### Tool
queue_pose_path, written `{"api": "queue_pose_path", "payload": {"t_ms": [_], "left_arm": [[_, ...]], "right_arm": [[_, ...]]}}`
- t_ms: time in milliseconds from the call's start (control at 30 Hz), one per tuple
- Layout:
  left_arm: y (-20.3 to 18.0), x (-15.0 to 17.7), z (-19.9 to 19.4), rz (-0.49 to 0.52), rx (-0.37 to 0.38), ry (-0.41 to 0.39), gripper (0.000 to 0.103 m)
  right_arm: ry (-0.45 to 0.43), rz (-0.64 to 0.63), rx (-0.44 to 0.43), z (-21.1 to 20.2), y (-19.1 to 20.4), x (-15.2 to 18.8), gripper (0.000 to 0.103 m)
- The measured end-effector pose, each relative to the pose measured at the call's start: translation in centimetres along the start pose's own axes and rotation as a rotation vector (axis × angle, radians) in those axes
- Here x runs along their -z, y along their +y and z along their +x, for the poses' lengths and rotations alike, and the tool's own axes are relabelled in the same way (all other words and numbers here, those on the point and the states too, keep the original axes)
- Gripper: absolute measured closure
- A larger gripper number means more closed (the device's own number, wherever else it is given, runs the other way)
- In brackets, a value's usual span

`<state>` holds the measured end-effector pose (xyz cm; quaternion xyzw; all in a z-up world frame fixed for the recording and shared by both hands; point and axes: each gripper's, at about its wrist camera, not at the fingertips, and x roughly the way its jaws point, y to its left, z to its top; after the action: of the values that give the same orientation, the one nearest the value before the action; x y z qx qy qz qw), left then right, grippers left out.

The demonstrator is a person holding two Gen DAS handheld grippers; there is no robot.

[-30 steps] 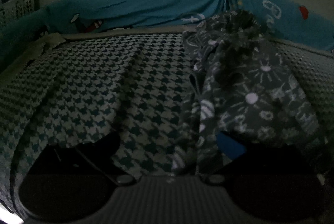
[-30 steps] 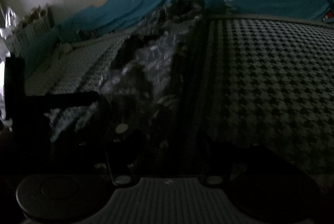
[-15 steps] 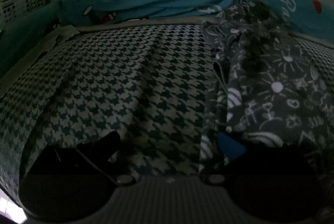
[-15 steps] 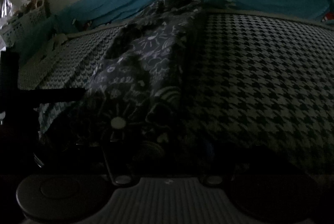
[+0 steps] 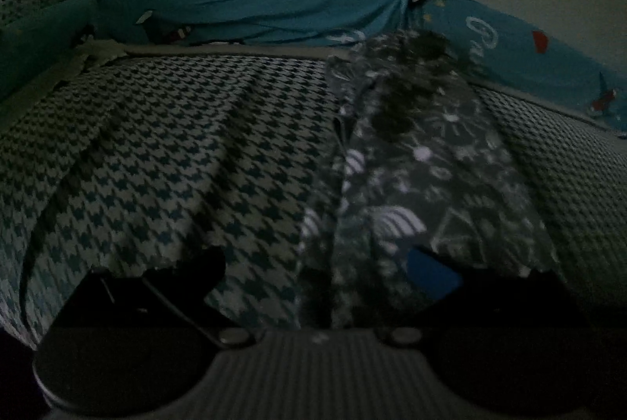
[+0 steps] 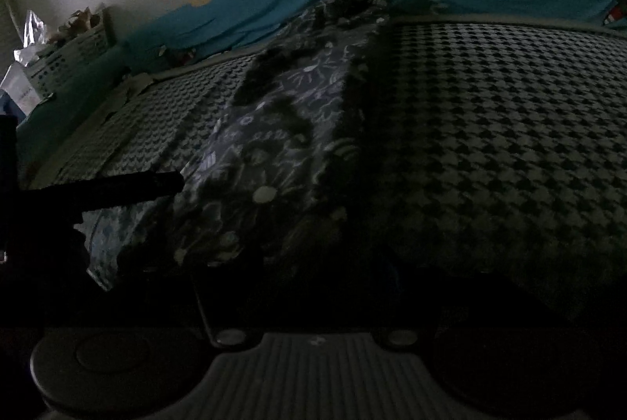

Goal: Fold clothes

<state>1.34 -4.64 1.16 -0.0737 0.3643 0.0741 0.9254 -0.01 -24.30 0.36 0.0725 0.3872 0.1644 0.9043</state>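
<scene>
A dark grey garment with white doodle prints (image 5: 423, 161) lies stretched lengthwise down the houndstooth bed cover (image 5: 176, 153). My left gripper (image 5: 317, 267) is open, its fingers wide apart. The garment's near end runs between them, and the right finger's blue pad (image 5: 431, 273) rests over its edge. In the right wrist view the same garment (image 6: 282, 130) reaches down into deep shadow where my right gripper (image 6: 298, 286) sits; its fingers are too dark to read. A dark bar of the left gripper (image 6: 117, 187) touches the garment's left edge.
A blue printed sheet (image 5: 274, 8) is bunched along the wall at the head of the bed. A pale slotted basket (image 6: 66, 59) stands at the far left. Houndstooth cover (image 6: 509, 130) spreads out right of the garment.
Both views have tilted up and drawn back a little. The garment now lies longer and flatter along the bed than a second ago, when it was bunched.
</scene>
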Motion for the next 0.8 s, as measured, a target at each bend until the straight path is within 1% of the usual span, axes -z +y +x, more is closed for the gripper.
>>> {"api": "queue_pose_path", "payload": {"t_ms": [100, 267, 333, 500, 667, 800], "left_arm": [[-0.3, 0.6, -0.3, 0.011, 0.009, 0.014, 0.0], [-0.9, 1.6, -0.3, 0.041, -0.004, 0.044, 0.0], [-0.8, 1.7, -0.3, 0.036, -0.011, 0.053, 0.0], [-0.6, 1.8, -0.1, 0.016, -0.023, 0.066, 0.0], [-0.3, 2.0, 0.0, -0.005, -0.034, 0.079, 0.0], [-0.2, 2.0, 0.0, -0.02, -0.04, 0.085, 0.0]], "right_arm": [[0.008, -0.004, 0.007, 0.2, 0.1, 0.2, 0.04], [0.039, -0.025, 0.032, 0.8, 0.3, 0.5, 0.04], [0.059, -0.041, 0.045, 1.3, 0.5, 0.7, 0.04], [0.059, -0.086, 0.062, 1.5, 0.9, 1.0, 0.039], [0.064, -0.052, 0.042, 1.4, 0.4, 0.6, 0.039], [0.055, 0.012, 0.002, 0.8, -0.5, 0.1, 0.039]]}}
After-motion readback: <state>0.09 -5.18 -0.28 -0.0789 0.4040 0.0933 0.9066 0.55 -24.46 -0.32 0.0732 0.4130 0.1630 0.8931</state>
